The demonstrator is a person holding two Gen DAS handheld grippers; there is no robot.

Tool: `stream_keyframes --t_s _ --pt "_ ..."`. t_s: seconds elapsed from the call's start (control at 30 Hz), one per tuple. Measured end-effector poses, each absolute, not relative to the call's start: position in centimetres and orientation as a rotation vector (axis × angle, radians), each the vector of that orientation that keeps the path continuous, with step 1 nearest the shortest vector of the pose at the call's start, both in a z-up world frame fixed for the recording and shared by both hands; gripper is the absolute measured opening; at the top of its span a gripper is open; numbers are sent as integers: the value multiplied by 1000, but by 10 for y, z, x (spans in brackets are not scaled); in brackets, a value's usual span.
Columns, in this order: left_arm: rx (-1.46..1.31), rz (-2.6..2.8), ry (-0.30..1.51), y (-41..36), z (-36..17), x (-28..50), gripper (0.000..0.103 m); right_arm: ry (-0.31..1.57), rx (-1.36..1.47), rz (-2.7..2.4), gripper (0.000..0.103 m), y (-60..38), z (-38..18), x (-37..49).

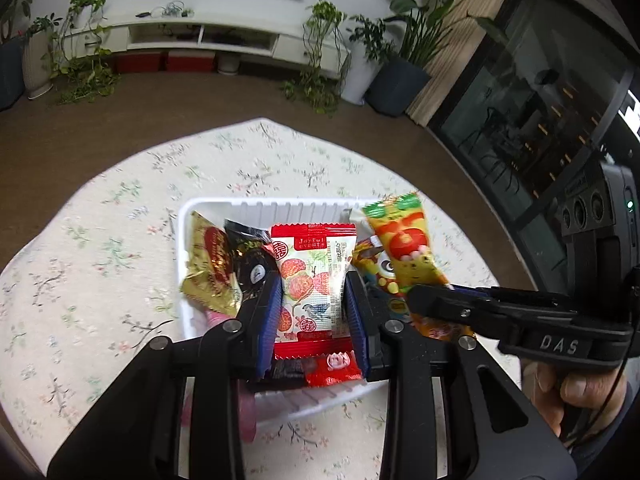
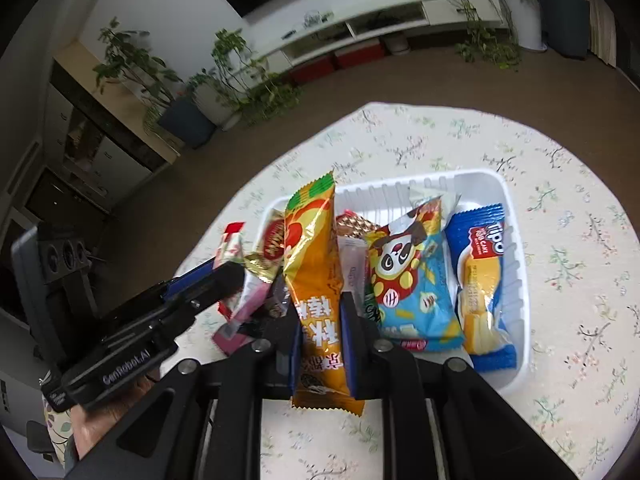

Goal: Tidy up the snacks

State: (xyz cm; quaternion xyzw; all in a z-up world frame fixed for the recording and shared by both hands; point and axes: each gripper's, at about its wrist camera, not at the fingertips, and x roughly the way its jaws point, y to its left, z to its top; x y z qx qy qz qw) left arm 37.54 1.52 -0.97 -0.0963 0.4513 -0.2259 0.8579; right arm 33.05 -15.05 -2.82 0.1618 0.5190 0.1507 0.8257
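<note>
Here, my left gripper: its two blue-padded fingers are pressed against both long sides of the red-and-white lychee packet, which stands upright between them over the tray.
My right gripper: clamped the same way on the orange-yellow snack bag, pads on both sides of its lower half, its green top edge pointing away from me.
Between the grippers: from the left wrist camera my right gripper reaches in from the right side, and the orange-yellow snack bag rises just beside the lychee packet. From the right wrist camera my left gripper comes in from the left, and the lychee packet shows only as a sliver past its tip.
Just beyond my left fingers: a gold-and-red foil packet leans at the tray's left end, touching a black wrapper. A small red packet lies under the lychee packet, nearer to me.
To the right of my right fingers: a blue panda packet lies in the tray, and right of it a blue Tipo cake packet against the tray's right wall. A pale pink sachet stands between the panda packet and the bag I hold.
Under everything: a white ribbed plastic tray holds the snacks, and it sits on a floral tablecloth.
Hands: my right hand wraps its handle at the lower right of the left view.
</note>
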Motion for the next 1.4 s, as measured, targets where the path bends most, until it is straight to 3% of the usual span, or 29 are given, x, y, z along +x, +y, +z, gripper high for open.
stream_keyframes --t_s 0.7,0.97,1.07,1.13,1.4 --pt "-178 -461 996 -13 -65 403 30 1121 242 246 19 -138 -58 355" --pt "-193 -442 973 -7 -57 386 34 1111 254 246 31 -144 -54 353" --pt "-206 -431 960 -3 -54 381 43 1101 257 235 34 -147 -51 353" --pt "-209 -425 946 1 -49 376 59 1093 260 228 36 -149 -47 351" --pt "-224 -398 887 14 -25 354 80 1056 259 226 48 -150 -32 338"
